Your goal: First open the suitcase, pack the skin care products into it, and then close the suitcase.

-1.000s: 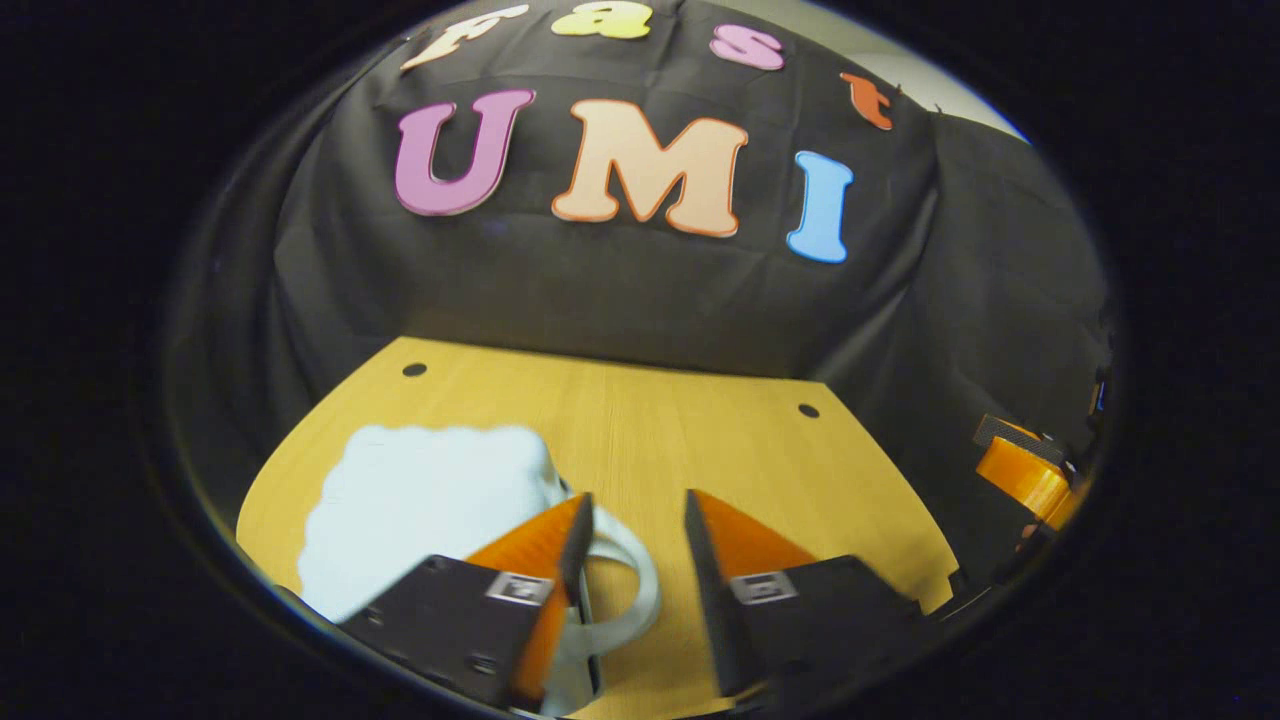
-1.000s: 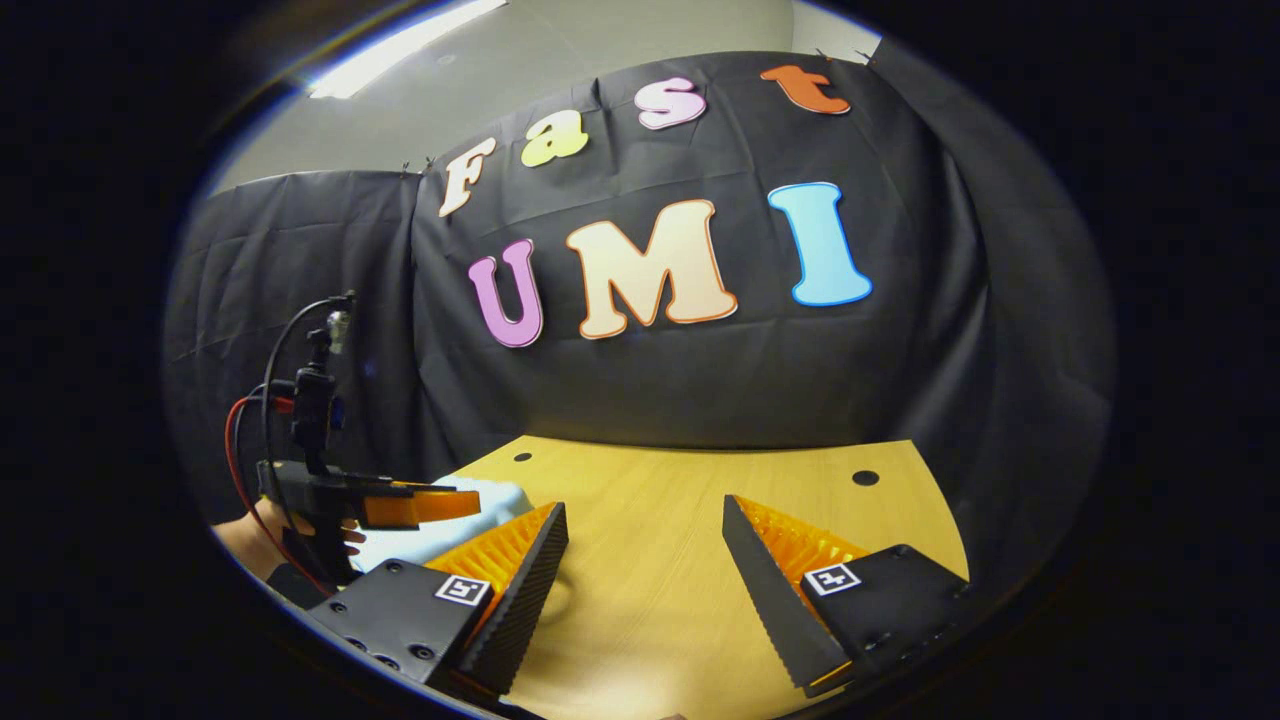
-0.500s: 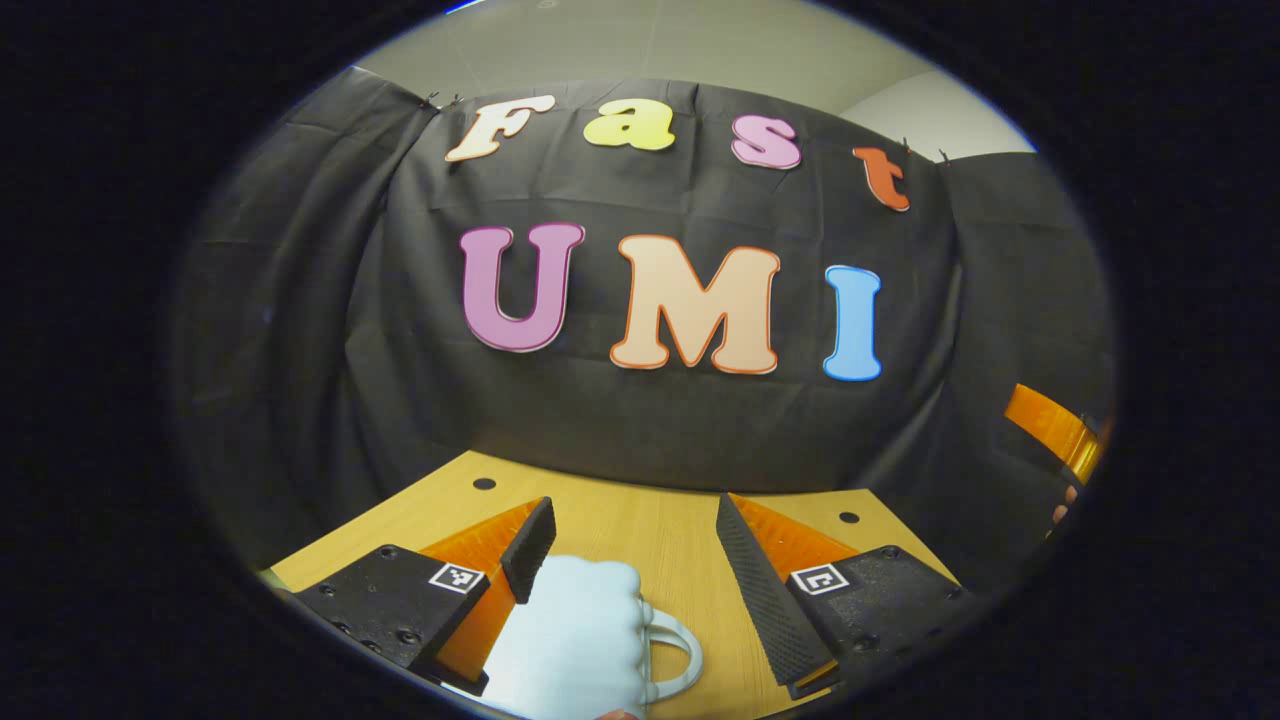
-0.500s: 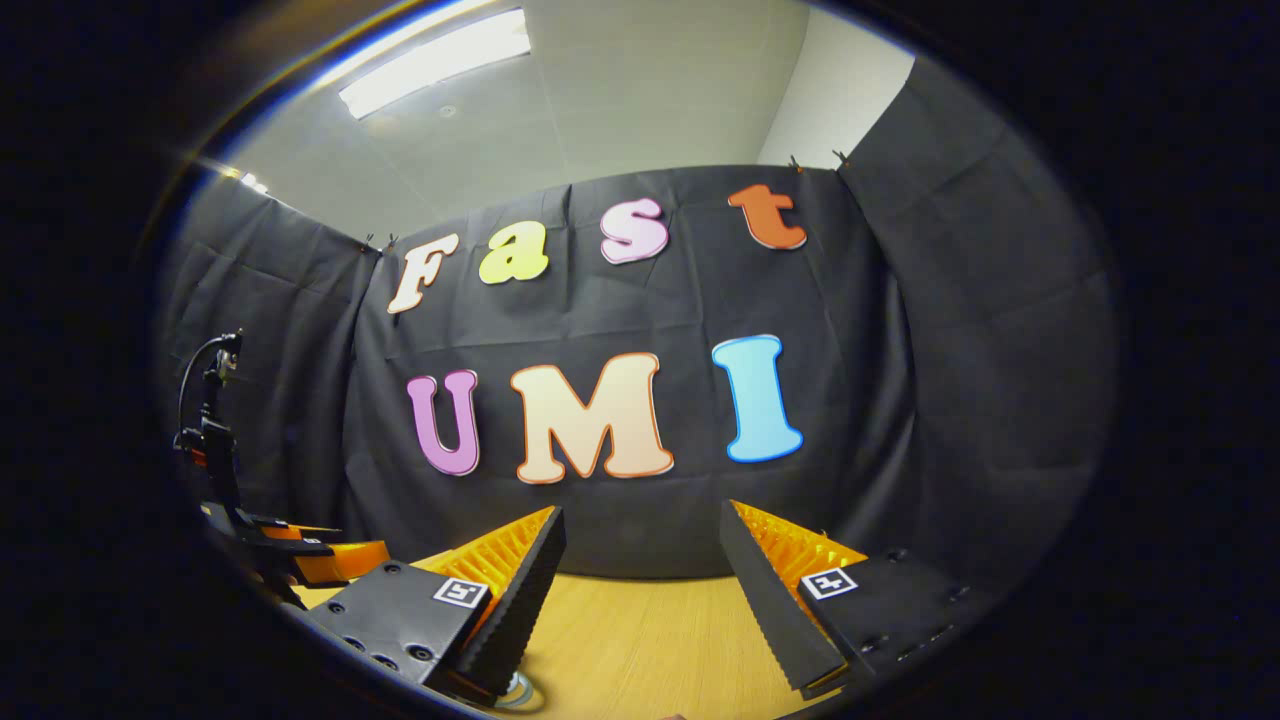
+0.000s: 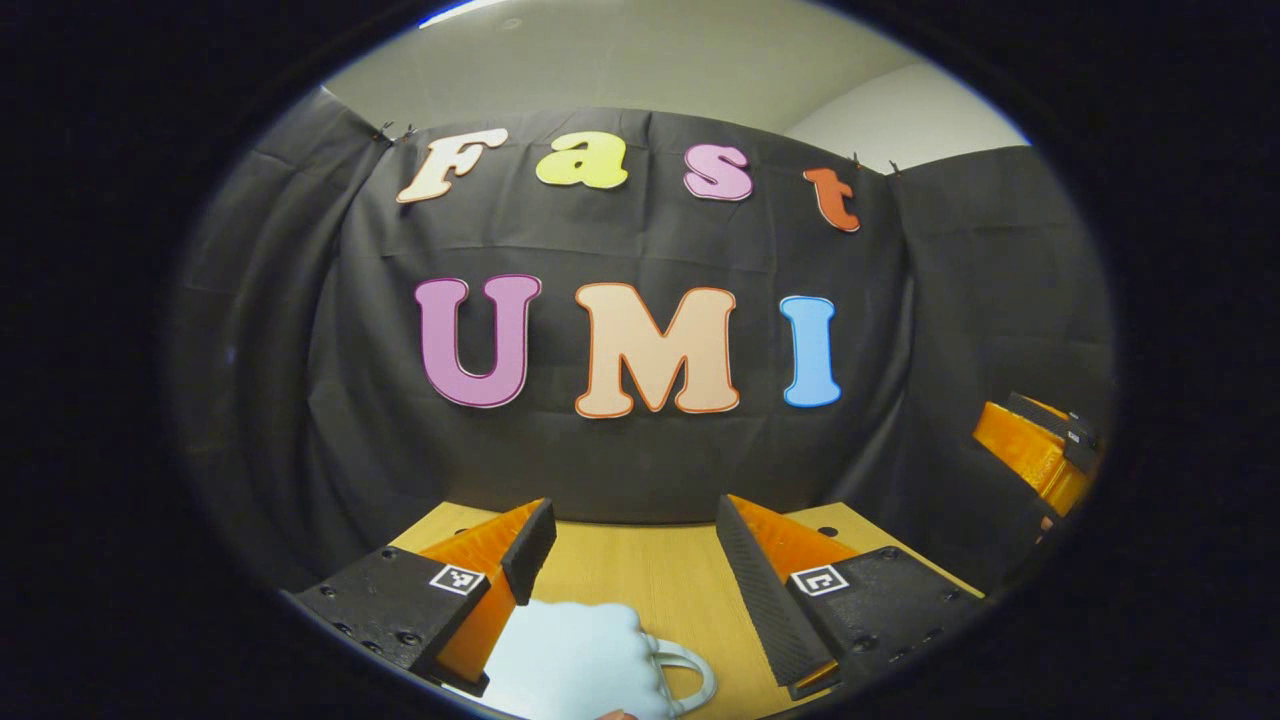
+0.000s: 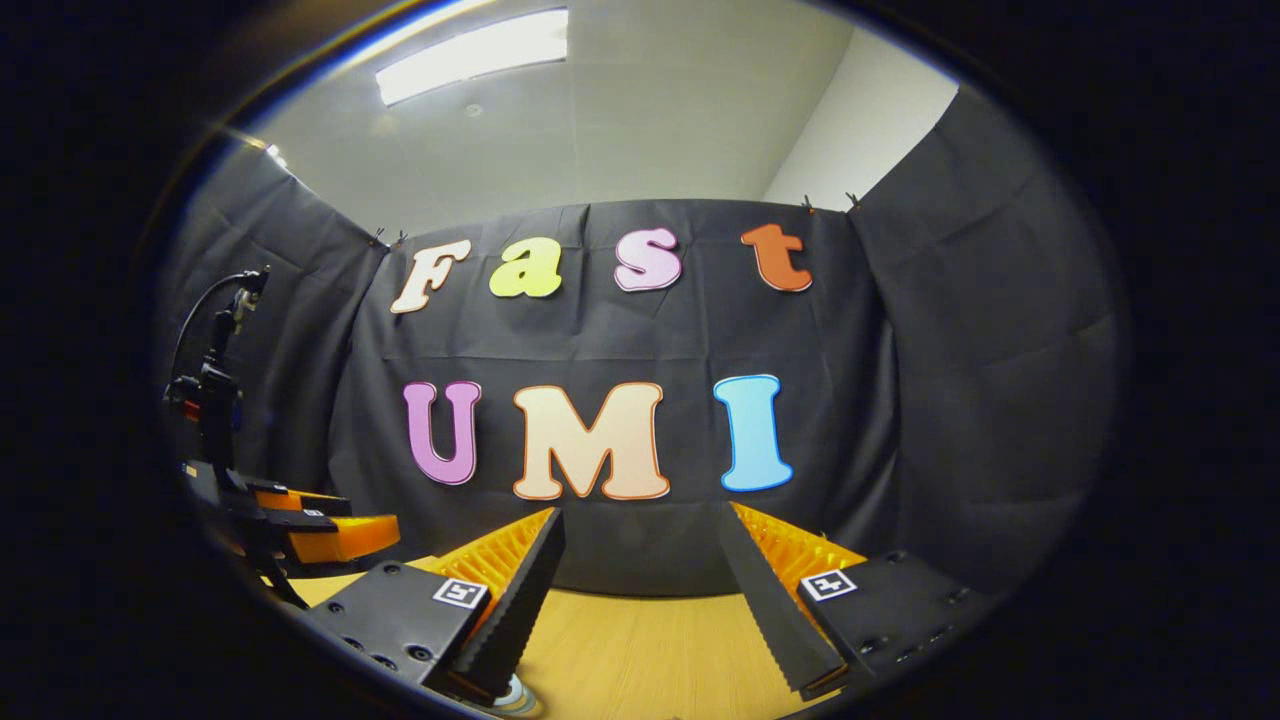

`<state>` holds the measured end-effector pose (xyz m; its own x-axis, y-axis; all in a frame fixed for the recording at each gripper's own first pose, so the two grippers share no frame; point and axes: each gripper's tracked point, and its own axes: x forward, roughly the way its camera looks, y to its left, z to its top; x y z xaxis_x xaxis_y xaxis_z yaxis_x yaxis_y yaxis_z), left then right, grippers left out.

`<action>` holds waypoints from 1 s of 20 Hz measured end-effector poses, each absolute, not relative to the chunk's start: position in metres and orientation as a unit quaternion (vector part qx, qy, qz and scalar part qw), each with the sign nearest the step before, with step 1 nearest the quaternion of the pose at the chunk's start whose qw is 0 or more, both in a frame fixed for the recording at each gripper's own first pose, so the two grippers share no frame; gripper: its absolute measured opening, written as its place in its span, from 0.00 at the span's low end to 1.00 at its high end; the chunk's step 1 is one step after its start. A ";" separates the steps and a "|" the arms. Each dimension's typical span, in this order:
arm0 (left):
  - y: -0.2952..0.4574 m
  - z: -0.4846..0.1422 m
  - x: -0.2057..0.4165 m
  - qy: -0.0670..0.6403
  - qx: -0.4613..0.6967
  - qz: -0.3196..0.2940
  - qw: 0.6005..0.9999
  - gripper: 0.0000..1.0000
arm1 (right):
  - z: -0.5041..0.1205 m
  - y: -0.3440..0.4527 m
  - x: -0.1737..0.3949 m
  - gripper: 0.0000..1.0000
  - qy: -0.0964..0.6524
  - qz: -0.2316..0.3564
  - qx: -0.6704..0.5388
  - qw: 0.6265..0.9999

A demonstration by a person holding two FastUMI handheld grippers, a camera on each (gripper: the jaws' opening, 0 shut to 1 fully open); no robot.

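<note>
A small pale suitcase (image 5: 575, 665) with a wavy edge lies closed on the wooden table (image 5: 640, 570); its looped handle (image 5: 692, 672) points right. It sits at the very bottom of the left gripper view, low between my left gripper's (image 5: 632, 510) fingers, which stand apart and touch nothing. My right gripper (image 6: 644, 512) is open too and hangs above the table (image 6: 640, 650). A pale curved sliver (image 6: 515, 692) peeks out under its left finger; what it is I cannot tell.
The booth's black cloth wall stands close behind the table. In the right gripper view the left gripper (image 6: 320, 530) with its cables is at the far left. Part of the right gripper (image 5: 1035, 455) sits at the right edge of the left gripper view.
Both gripper views have tilted up from the table toward the wall. The suitcase has slid from the lower left to the bottom edge of the left gripper view. Both grippers stay open.
</note>
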<state>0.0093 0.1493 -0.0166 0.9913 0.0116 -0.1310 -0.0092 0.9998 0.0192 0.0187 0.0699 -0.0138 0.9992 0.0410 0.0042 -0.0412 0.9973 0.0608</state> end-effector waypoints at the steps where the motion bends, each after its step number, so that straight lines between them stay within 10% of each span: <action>1: 0.147 -0.016 0.009 0.065 0.009 -0.002 0.998 0.95 | -0.013 0.072 0.015 0.97 -0.001 0.018 0.027 0.999; 20: 0.161 -0.016 0.001 0.067 -0.014 -0.014 0.998 0.93 | -0.003 0.096 -0.002 0.97 -0.005 0.015 0.012 1.000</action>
<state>0.0007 0.1611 -0.0156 0.9907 -0.0296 -0.1331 0.0259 0.9992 -0.0296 -0.0016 0.0959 -0.0031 0.9995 0.0291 0.0107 -0.0293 0.9993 0.0230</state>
